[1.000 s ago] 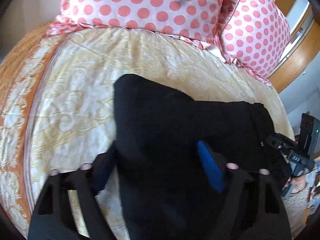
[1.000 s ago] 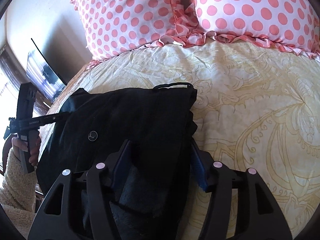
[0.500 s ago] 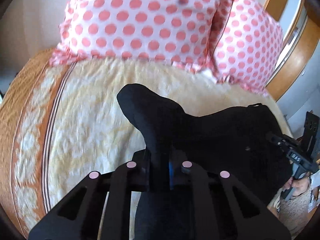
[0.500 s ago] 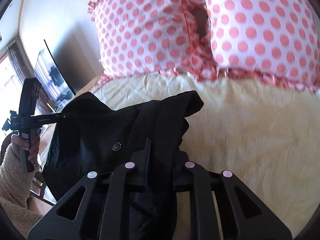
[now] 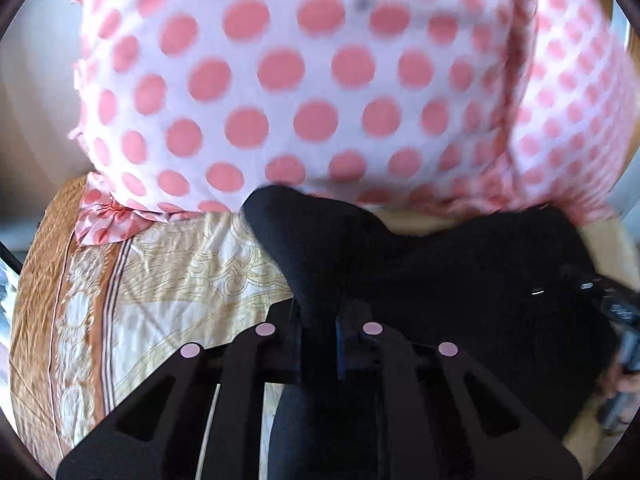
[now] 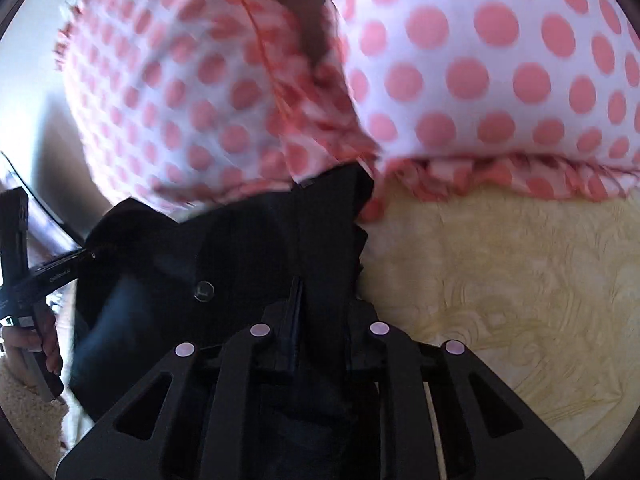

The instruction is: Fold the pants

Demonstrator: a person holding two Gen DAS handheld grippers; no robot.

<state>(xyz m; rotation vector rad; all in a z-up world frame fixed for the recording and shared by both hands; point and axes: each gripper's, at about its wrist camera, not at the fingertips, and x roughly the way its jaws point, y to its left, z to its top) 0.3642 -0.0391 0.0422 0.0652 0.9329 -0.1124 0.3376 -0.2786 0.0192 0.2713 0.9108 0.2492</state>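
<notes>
While both claws stay low at 6 o'clock, contents read thus. Left gripper (image 5: 318,332): jaws pinched tight on black pants (image 5: 440,280). Right gripper (image 6: 316,320): jaws likewise clamped on the pants (image 6: 240,256), button (image 6: 204,291) at 9 o'clock. Yellow patterned bedspread (image 6: 500,272) beneath. Polka-dot pillows (image 5: 300,80), blurred, at 12 o'clock, garment's far edge touching them.

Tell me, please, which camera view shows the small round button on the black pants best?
The right wrist view: the small round button sits sharp on the black pants. The left wrist view shows only dark cloth, with no button discernible.
</notes>
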